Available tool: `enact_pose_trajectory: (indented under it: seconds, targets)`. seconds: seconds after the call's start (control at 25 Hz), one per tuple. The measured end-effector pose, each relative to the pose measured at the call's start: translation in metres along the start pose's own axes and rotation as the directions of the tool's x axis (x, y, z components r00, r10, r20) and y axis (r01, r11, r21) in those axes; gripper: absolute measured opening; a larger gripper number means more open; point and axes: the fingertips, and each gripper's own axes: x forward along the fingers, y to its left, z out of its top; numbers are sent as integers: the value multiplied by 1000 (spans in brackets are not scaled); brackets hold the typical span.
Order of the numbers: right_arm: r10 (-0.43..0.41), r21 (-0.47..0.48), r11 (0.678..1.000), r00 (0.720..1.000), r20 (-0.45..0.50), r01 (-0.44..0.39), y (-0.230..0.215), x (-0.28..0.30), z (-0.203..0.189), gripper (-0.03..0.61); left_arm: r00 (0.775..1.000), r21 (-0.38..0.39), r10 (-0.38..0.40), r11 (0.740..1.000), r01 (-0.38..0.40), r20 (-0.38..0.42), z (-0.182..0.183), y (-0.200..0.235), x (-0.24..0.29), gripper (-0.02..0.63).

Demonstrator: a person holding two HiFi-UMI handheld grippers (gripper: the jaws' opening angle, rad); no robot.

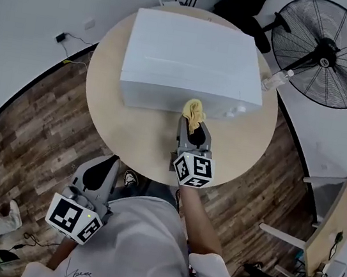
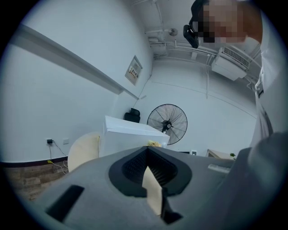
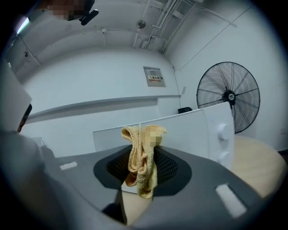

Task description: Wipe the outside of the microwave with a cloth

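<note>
Head view is showing the right claw (image 1: 193,130) grasping the cloth (image 1: 194,110) just below the front of the microwave (image 1: 186,53); the left claw (image 1: 106,164), clenched empty, is hanging farther off, lower left.

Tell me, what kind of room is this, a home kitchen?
Probably a workroom or office, not a kitchen: the boxy white microwave sits on a round pale wooden table, near a large black floor fan, with exposed ceiling pipes overhead.

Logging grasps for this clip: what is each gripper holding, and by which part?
The right gripper is shut on the yellow cloth, pinching its bunched middle, with cloth sticking out above and below. The left gripper holds nothing, jaws closed.
</note>
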Motion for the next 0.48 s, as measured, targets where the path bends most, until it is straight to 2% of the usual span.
enact_pose_trajectory:
  seconds: [0.24,0.48]
  targets:
    - [-164,-12,986,986,28,164,-84,-25,15,132,999,15,-44,999,44,-21,1,-14,23,-6]
    - [-340,11,940,939,58,340,-165,-51,25,132,998,19,-50,999,51,-47,-1,-20,37,-6]
